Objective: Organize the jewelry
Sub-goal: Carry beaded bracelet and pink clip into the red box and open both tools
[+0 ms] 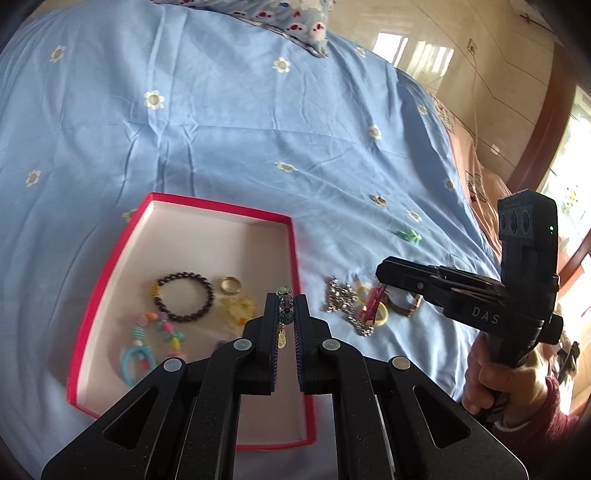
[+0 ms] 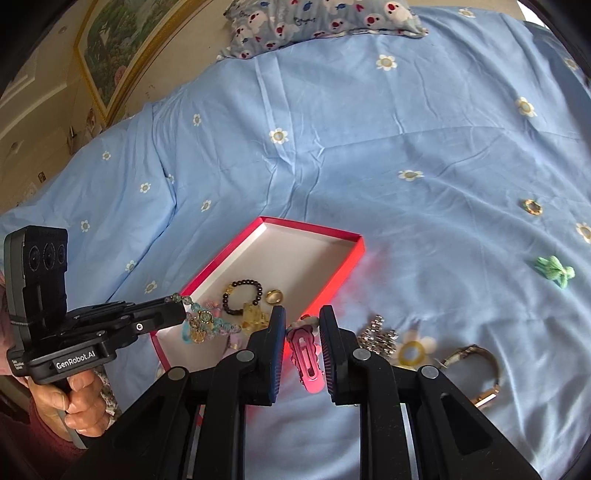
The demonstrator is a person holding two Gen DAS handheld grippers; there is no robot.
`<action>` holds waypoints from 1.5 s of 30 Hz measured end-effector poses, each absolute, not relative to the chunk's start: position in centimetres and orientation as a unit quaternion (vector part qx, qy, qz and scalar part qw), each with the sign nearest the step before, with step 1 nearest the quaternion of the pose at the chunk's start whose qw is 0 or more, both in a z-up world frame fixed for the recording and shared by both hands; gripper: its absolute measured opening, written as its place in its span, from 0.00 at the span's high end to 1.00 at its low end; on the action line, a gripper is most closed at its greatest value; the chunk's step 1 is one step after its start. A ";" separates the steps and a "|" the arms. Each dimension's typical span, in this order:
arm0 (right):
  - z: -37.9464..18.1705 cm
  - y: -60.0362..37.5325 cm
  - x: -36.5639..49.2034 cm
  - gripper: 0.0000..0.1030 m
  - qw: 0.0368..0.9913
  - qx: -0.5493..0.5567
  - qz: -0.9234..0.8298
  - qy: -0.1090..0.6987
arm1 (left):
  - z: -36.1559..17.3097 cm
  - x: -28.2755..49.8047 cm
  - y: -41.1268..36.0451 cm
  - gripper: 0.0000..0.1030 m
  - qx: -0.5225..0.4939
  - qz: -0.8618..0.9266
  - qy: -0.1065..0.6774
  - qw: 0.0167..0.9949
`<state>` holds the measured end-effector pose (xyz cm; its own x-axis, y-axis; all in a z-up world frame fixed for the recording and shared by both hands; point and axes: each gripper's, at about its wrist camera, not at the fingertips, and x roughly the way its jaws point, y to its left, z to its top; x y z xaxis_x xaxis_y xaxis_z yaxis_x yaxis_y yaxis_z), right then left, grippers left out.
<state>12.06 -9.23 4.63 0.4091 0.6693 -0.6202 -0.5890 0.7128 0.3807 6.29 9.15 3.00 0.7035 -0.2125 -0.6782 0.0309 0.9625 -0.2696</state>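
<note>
A red box (image 1: 110,258) with a white inside lies on the blue sheet; it also shows in the right wrist view (image 2: 314,228). In it lie a dark bead bracelet (image 1: 186,299), a gold ring (image 1: 230,285) and colourful bead pieces (image 1: 159,332). My left gripper (image 1: 286,301) is shut on a green crystal bead bracelet (image 2: 201,317) and holds it over the box. My right gripper (image 2: 303,317) is open around a pink hair clip (image 2: 306,354) on the sheet, right of the box.
Right of the box lie a silver chain (image 2: 380,338), a yellow flower ring (image 2: 412,349) and a gold watch (image 2: 476,369). Farther off lie a green bow (image 2: 554,271) and a small gold ring (image 2: 532,206). A patterned pillow (image 2: 317,22) is at the head of the bed.
</note>
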 end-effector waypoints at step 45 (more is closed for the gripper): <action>-2.1 5.7 18.0 0.82 0.786 -0.070 0.412 0.455 | -4.1 12.5 17.6 0.94 -0.158 0.011 0.439 0.884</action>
<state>18.02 5.66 -2.07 0.2461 0.5850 -0.7728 -0.7119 0.6502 0.2654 12.52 17.55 -4.10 0.6140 -0.1194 -0.7803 -0.1585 0.9497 -0.2700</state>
